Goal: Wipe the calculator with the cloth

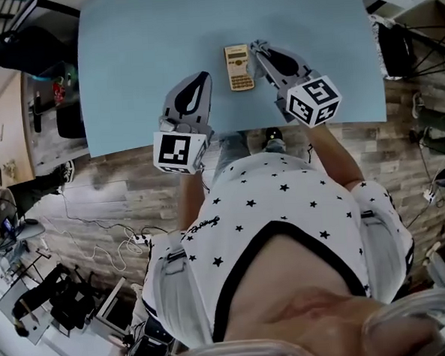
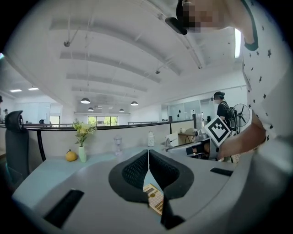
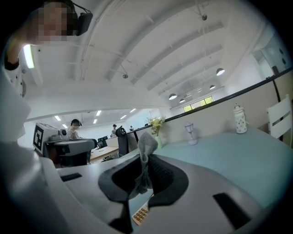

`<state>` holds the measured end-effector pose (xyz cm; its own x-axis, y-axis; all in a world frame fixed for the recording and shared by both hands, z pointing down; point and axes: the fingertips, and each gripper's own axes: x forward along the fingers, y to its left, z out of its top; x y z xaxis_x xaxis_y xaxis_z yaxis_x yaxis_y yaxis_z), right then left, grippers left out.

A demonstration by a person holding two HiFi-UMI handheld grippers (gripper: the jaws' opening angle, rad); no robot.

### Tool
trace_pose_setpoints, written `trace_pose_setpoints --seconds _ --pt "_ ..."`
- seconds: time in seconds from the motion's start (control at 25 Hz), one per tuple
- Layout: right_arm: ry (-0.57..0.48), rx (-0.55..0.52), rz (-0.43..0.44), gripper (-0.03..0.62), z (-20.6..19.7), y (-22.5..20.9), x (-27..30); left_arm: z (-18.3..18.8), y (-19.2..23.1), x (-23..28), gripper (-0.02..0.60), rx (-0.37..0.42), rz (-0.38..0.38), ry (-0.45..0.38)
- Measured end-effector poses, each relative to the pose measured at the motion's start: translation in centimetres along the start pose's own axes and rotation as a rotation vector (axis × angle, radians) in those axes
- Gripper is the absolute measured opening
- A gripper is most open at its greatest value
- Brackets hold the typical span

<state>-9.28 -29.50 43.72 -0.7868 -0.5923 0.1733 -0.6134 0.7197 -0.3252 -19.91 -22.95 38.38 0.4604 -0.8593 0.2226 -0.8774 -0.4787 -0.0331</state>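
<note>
calculator (image 1: pixel 238 67) lies flat on the blue table (image 1: pixel 125 66), long side running away from the person, a little right of the middle and well in from the near edge. the right gripper (image 1: pixel 260 49) reaches in at a slant from the near right, its tips just beside the calculator's far right corner. its jaws are pinched on the cloth (image 3: pixel 146 151), a grey fold that stands up between the pads and hangs a little below them. it seems held short like this so the wipe can be steered by the tips. whether the cloth touches the calculator yet i cannot tell. the left gripper (image 1: pixel 198 81) rests low on the table just left of the calculator, jaws pressed together with nothing between them. it is apart from the calculator, which shows past its closed tips in the left gripper view. likely it waits there to pin the calculator if it slides. room is good: bare table lies to the left, right and beyond, and a stroke along the calculator runs towards the person and the near edge, which is not close. a vase (image 2: pixel 82 153), a glass (image 2: pixel 118 146) and a jar (image 2: pixel 150 138) stand well apart at the far side, out of the way.
</note>
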Motion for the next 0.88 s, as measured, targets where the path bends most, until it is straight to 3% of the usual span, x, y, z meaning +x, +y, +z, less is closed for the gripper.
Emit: trace_pose_setpoints --seconds 0.32,0.88 --pt "0.149 -0.024 -0.042 0.04 -4.1 -0.8 4.9 -1.3 3.0 1.0 0.031 -0.027 -0.053 0.01" --pt "0.391 -0.131 -0.077 0.04 -11.3 -1.9 10.8 -3.2 8.2 0.8 0.031 -0.083 -0.027 0.026"
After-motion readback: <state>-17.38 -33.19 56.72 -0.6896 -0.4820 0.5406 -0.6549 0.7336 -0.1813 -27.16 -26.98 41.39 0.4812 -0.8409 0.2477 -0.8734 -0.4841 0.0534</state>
